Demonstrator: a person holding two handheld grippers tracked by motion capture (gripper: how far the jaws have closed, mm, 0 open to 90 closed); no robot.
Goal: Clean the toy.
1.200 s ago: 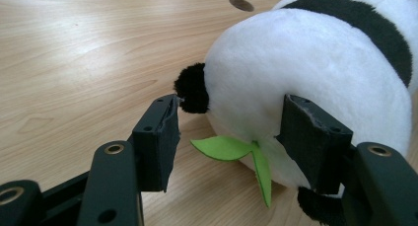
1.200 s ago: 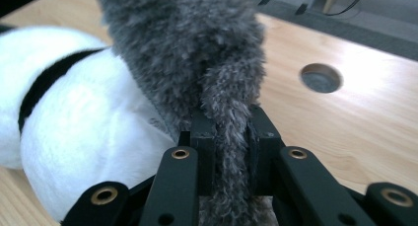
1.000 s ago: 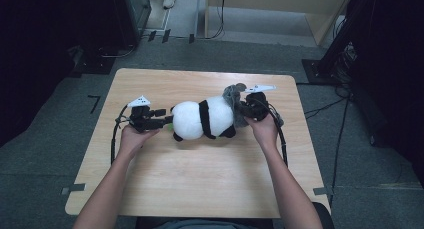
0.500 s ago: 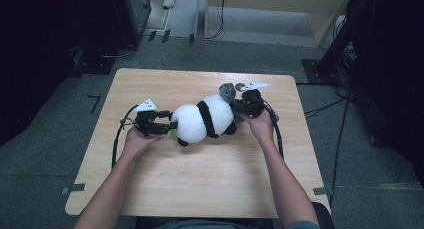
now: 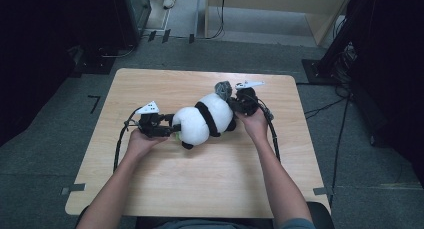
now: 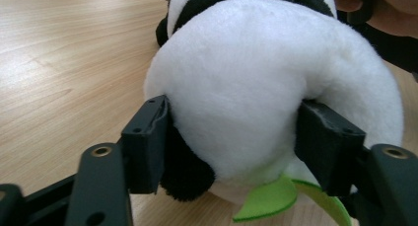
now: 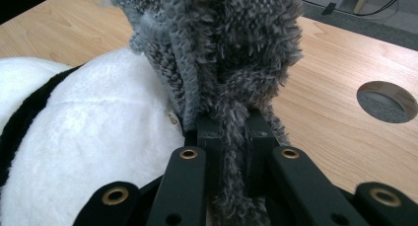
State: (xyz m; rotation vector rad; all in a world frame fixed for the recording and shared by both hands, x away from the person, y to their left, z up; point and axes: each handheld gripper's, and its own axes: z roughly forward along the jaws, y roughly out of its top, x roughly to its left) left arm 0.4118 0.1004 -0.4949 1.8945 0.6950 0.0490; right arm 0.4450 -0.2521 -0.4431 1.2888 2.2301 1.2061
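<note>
Left tool (image 6: 231,142): jaws spread wide around the white rear of the plush panda (image 6: 266,88), pads pressing into the fur on both sides; they have just been closing, with the toy between them. A green felt leaf (image 6: 268,201) pokes out beneath.

Right tool (image 7: 231,137): jaws pinched tight on a grey fuzzy cloth (image 7: 222,48), which bunches up just beside the panda's white body.

High view: the panda (image 5: 205,121) lies mid-counter (image 5: 200,189) between both tools. Compared with a second ago it has swung diagonal, the right tool's (image 5: 245,103) end farther away, the cloth (image 5: 222,89) with it. Judgement: both ends secured; the toy is being turned for wiping or dressing.

No brand, label or writing legible.
</note>
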